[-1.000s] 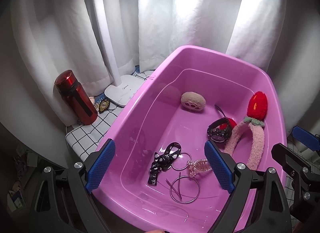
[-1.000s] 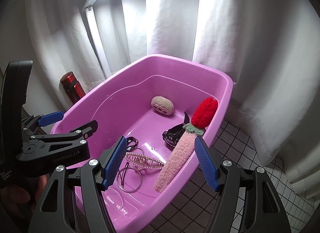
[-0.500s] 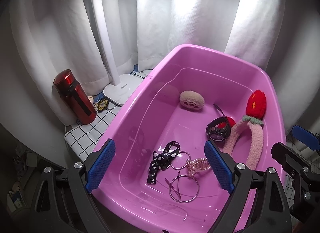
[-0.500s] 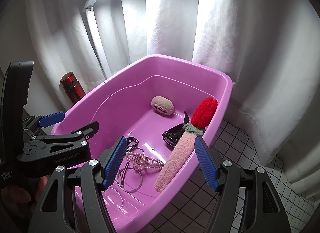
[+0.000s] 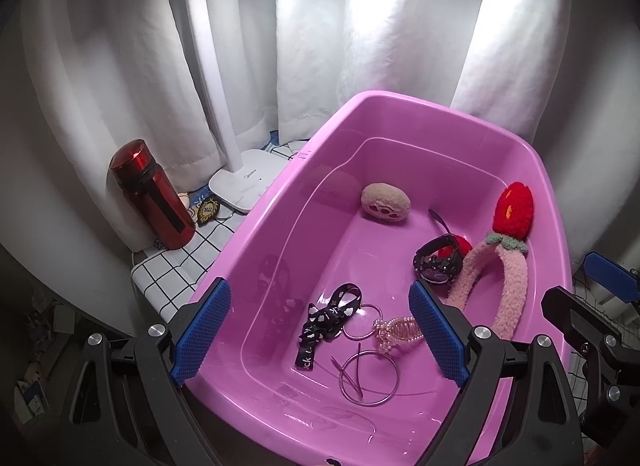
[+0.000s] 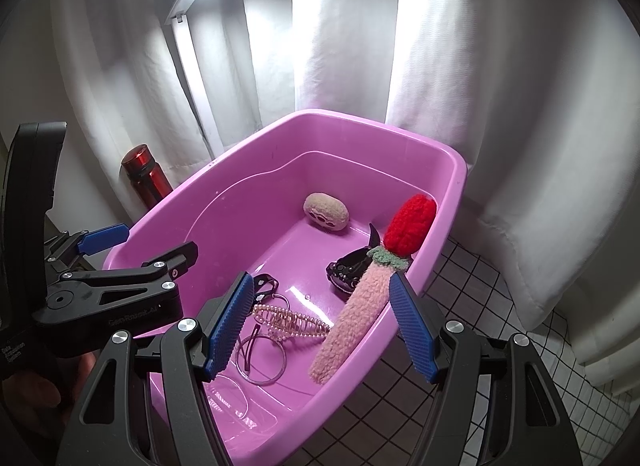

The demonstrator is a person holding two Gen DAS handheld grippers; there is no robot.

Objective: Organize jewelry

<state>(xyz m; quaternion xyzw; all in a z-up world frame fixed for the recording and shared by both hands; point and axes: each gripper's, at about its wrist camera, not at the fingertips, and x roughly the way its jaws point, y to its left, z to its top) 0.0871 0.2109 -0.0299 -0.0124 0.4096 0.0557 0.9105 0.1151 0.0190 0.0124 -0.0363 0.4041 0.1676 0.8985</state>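
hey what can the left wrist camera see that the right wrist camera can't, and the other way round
Only the left wrist view shows the white lamp base and the badge beside the red bottle. Only the right wrist view shows the tiled surface right of the pink tub, and the whole left gripper. Both show the tub, bottle, fuzzy headband, black watch, pearl claw clip and ring bangles.

Pink tub [image 5: 400, 105], red bottle [image 5: 150, 193], black-and-white patterned ribbon [image 5: 330, 316], white checked tablecloth [image 5: 180, 262], blue-padded tongs [image 5: 318, 334]
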